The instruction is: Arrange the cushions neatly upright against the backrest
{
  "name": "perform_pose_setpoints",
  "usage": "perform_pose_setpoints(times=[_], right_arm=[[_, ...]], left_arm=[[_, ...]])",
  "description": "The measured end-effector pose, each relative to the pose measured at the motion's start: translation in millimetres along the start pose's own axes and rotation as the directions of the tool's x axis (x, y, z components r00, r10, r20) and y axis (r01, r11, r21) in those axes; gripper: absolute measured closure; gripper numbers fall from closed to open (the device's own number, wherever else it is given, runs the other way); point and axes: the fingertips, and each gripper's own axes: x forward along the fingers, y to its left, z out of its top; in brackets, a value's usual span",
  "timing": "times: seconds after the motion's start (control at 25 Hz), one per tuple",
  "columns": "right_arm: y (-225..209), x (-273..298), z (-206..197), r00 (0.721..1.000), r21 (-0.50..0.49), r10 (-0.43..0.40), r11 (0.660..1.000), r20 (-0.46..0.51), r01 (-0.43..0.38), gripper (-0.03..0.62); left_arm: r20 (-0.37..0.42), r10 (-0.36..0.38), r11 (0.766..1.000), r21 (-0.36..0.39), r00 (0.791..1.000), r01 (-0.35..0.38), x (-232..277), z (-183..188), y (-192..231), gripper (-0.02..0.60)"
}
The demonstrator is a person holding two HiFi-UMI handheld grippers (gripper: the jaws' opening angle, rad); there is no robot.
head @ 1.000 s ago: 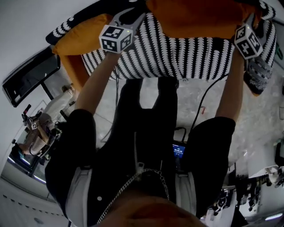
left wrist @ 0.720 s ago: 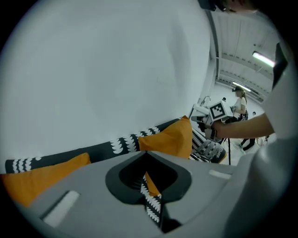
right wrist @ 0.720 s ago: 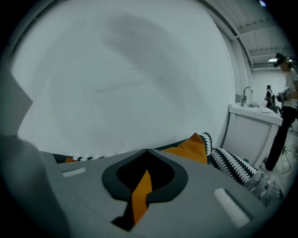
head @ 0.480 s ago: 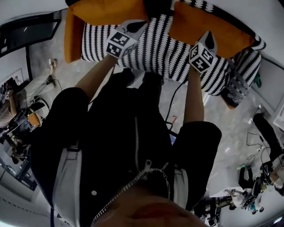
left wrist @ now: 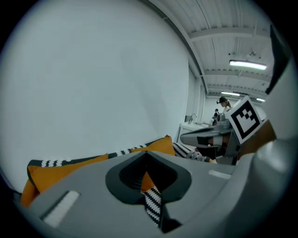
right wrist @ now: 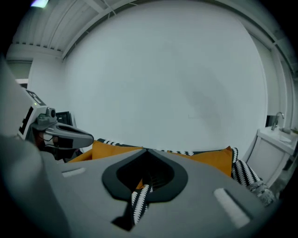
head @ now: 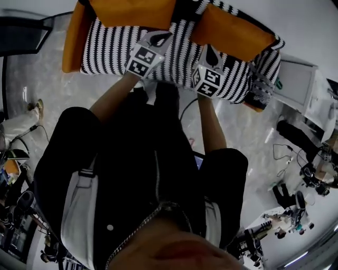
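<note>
1. Cushions in orange, the left cushion [head: 134, 11] and the right cushion [head: 232, 32], sit at about 12 and 1 o'clock in the head view, along the back of the sofa [head: 105, 47]. In the gripper views they seem propped against the backrest below the white wall, with a gap between them.
2. Progress, as I judge it, is fair for those two, though the right one looks set at a slant. A grey knitted piece [head: 261, 89] slumps at the sofa's 3 o'clock end and looks unsorted.
3. Each gripper nips a striped fold [left wrist: 152, 202] with orange showing behind it. I can't tell whether this is a cushion's edge or the seat cover.
4. Left gripper [head: 158, 38] is pressed together on that fabric at 12 o'clock from the person, with the arm stretched forward and down.
5. Right gripper [head: 212, 52] is likewise clamped on a striped fold, close beside the other at 1 o'clock, with the forearm nearly straight.
</note>
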Motion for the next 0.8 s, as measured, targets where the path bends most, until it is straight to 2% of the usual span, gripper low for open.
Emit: perform_pose_setpoints(times=[0.2, 0.4, 0.64, 0.8], right_arm=[[61, -57, -6, 0.999, -0.02, 0.043, 0.999, -0.017, -0.043, 0.592], [104, -81, -18, 0.986, -0.008, 0.151, 0.988, -0.068, -0.152, 0.592], [123, -115, -40, 0.967, -0.054, 0.23, 0.97, -0.112, -0.237, 0.592], [124, -140, -41, 0.954, -0.131, 0.277, 0.948, -0.11, -0.29, 0.592]], left_arm=[[0.04, 0.042, 0.995, -0.094, 0.998, -0.038, -75, -13, -17, 0.572], [0.078, 0.123, 0.984, -0.137, 0.989, -0.112, -117, -19, -22, 0.572], [0.081, 0.186, 0.973, -0.154, 0.979, -0.172, -140, -34, -43, 0.572], [0.083, 0.181, 0.973, -0.156, 0.98, -0.167, -155, -33, -71, 0.572]])
